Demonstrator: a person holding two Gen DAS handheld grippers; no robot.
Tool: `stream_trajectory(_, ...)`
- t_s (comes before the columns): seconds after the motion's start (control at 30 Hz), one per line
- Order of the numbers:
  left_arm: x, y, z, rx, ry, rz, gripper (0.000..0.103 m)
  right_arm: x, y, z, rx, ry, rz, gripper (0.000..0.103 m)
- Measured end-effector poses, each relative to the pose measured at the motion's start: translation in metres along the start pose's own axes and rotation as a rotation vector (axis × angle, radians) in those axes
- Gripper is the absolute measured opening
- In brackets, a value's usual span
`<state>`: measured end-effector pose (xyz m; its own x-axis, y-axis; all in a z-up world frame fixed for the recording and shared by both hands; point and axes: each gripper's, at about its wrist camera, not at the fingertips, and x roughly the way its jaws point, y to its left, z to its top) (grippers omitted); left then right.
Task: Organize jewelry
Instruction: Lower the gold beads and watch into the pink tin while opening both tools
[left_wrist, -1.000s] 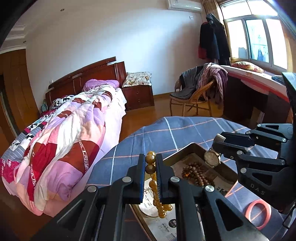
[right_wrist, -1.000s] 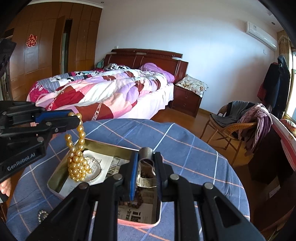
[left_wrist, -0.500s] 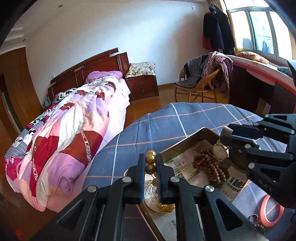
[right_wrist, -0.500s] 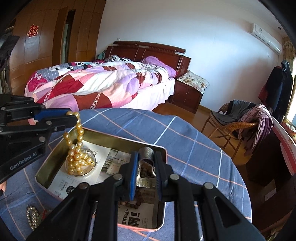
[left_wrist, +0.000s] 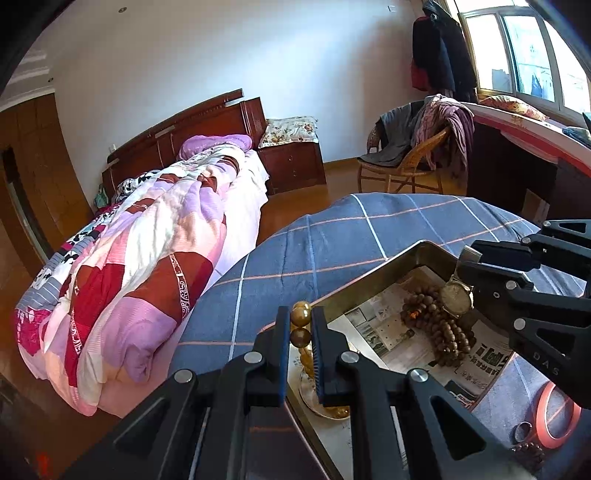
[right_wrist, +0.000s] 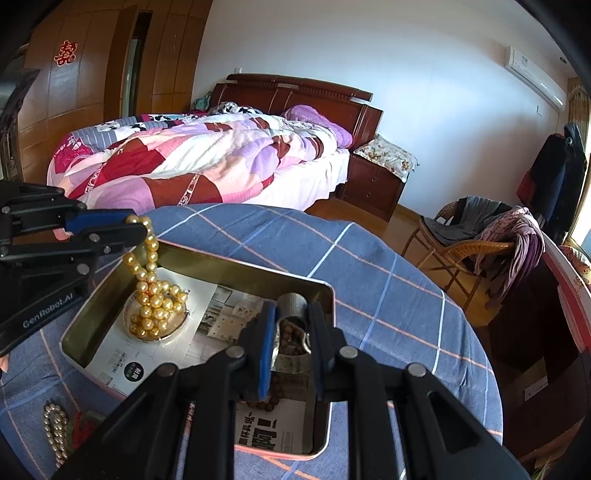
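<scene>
Right wrist view: gold bead necklace (right_wrist: 149, 291) is pinched by left gripper (right_wrist: 138, 227); wristwatch (right_wrist: 290, 338) is clamped by right gripper (right_wrist: 290, 341) over tin tray (right_wrist: 243, 267).

Left wrist fisheye looking along its black two-finger left gripper (left_wrist: 300, 326), angled down and close over the shallow rectangular metal tray (left_wrist: 373, 278), right wrist fisheye likewise along the right gripper (right_wrist: 291, 325), both sharing tray (right_wrist: 236, 264), blue checked tablecloth (right_wrist: 369, 266), patchwork-quilted bed (right_wrist: 207, 158) beyond.
</scene>
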<state>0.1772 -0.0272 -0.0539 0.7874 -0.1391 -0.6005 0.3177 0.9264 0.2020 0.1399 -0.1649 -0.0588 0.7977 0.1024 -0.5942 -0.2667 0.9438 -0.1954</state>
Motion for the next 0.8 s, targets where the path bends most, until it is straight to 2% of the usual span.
stream_trajectory(0.1,-0.001,-0.002,0.0,0.008,0.002,0.011,0.012,0.001,0.0,-0.001,-0.01,0.001,-0.017,0.021)
stream_trajectory(0.13,-0.002,-0.003,0.0,0.015,-0.002,0.013,0.021,0.001,0.0,-0.001,-0.017,-0.003,-0.027,0.032)
stream_trajectory(0.17,-0.004,-0.005,0.0,0.019,-0.009,0.03,0.044,0.0,0.001,-0.001,-0.02,-0.01,-0.033,0.044)
stream_trajectory(0.2,-0.005,-0.005,0.0,0.019,-0.017,0.047,0.058,-0.002,0.001,-0.001,-0.016,-0.016,-0.026,0.043)
stream_trajectory(0.23,-0.01,-0.006,-0.001,0.016,-0.041,0.073,0.08,-0.003,0.0,-0.001,-0.013,-0.014,-0.024,0.043)
stream_trajectory(0.3,-0.017,-0.005,-0.002,0.005,-0.075,0.072,0.082,-0.005,0.0,-0.003,-0.009,-0.017,-0.026,0.043)
stream_trajectory(0.63,-0.017,-0.007,-0.015,0.015,-0.036,0.091,0.082,-0.017,0.006,-0.009,-0.016,-0.044,-0.034,0.047)
stream_trajectory(0.8,-0.023,-0.007,-0.019,0.004,-0.034,0.091,0.082,-0.023,0.007,-0.013,-0.009,-0.041,-0.027,0.053)
